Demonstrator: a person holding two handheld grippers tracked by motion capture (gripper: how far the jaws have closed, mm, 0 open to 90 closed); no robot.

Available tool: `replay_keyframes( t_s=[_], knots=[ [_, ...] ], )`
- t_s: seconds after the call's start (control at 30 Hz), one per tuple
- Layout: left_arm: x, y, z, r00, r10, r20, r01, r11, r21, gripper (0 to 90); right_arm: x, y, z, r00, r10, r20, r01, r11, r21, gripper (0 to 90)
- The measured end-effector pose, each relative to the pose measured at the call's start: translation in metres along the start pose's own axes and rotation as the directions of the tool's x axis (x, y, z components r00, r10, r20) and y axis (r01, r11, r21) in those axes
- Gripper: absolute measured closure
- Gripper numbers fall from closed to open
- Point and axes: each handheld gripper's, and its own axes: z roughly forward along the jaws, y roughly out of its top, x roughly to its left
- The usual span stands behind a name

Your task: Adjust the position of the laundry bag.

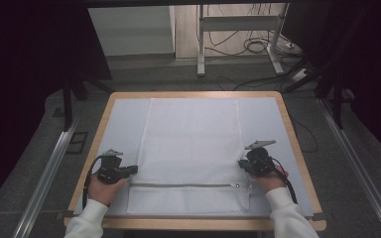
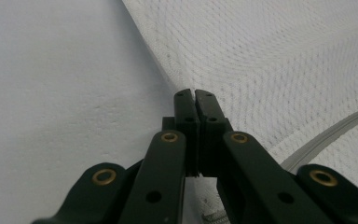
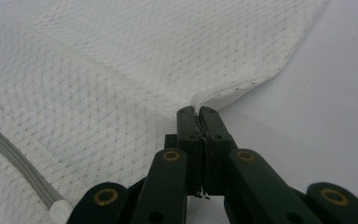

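white mesh laundry bag (image 1: pixel 191 148) lies flat mid-desk, zipper (image 1: pixel 183 186) twd the near edge. left hand-held gripper (image 1: pixel 130 170) & right hand-held gripper (image 1: pixel 241 164) each clamped tight on a side edge of it. grasp looks done; fold/lift not yet begun.

no readable text, no labels, no brand marks, no numbers, no signs on any surface

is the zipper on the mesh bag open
No, in the high view the zipper runs shut across the white mesh bag, its pull at the right end.
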Motion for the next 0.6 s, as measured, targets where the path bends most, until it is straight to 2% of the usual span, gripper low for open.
replay_keyframes(
  t_s=[0.33,0.4,0.43,0.47,0.5,0.53,0.57,0.6],
  knots=[
    [-0.002,0.000,0.000,1.0000,0.008,-0.005,-0.008,1.0000,-0.003,88.6,-0.001,-0.002,0.001,1.0000,0.002,-0.003,-0.002,1.000,0.001,86.2],
    [-0.003,-0.001,-0.001,0.9998,0.020,-0.008,-0.020,0.9998,-0.009,86.9,-0.002,-0.002,0.000,1.0000,0.003,-0.004,-0.003,1.000,0.001,84.8],
    [-0.004,-0.002,-0.001,0.9995,0.030,-0.012,-0.030,0.9994,-0.016,82.6,-0.002,-0.003,0.000,1.0000,0.002,-0.006,-0.002,1.000,-0.001,82.3],
    [-0.005,-0.003,-0.002,0.9992,0.035,-0.021,-0.035,0.9990,-0.028,69.2,-0.004,-0.003,-0.001,1.0000,0.001,-0.006,-0.001,1.000,-0.008,72.2],
    [-0.005,-0.003,-0.006,0.9989,0.035,-0.031,-0.037,0.9971,-0.067,63.5,-0.004,-0.003,-0.003,1.0000,0.006,-0.002,-0.006,1.000,-0.016,66.2],
    [-0.005,-0.003,-0.006,0.9989,0.035,-0.031,-0.037,0.9971,-0.067,57.6,-0.005,-0.003,-0.004,0.9999,0.007,0.008,-0.007,1.000,-0.028,61.4],
    [-0.005,-0.001,-0.008,0.9990,0.031,-0.033,-0.034,0.9961,-0.081,57.6,-0.005,-0.003,-0.004,0.9999,0.007,0.008,-0.007,1.000,-0.028,61.4],
    [-0.006,0.000,-0.011,0.9990,0.027,-0.035,-0.031,0.9946,-0.099,52.8,-0.006,-0.003,-0.006,0.9998,0.013,0.015,-0.012,0.999,-0.040,57.2]
  ],
)
